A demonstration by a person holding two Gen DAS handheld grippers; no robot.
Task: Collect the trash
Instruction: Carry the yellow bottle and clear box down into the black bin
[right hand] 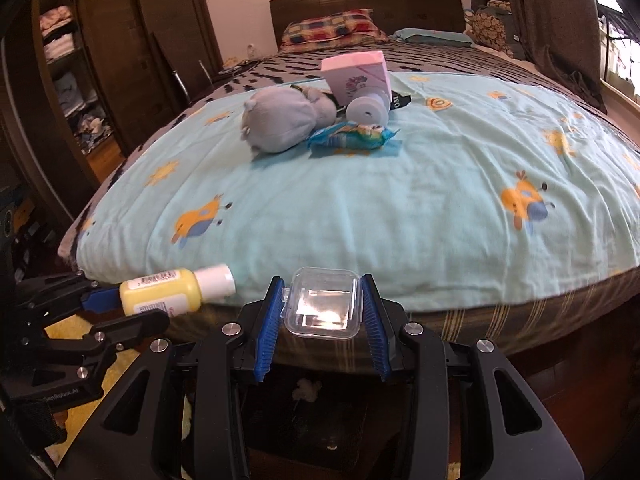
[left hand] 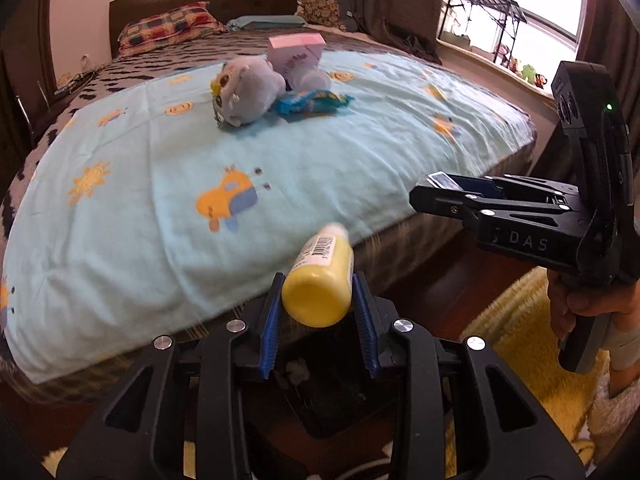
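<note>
The left gripper [left hand: 318, 300] pinches a yellow bottle [left hand: 320, 284] off the near edge of the bed [right hand: 480, 300]; the right gripper [right hand: 323, 308] pinches a clear plastic case [right hand: 322, 304] there too. A blue wrapper [right hand: 352, 136] lies mid-bed beside a grey plush toy [right hand: 280, 122] and pink box [right hand: 356, 72]

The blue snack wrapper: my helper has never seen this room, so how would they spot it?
On the light blue blanket, find the grey plush toy. The blue snack wrapper lies flat beside it, the only crinkly, shiny thing there.
</note>
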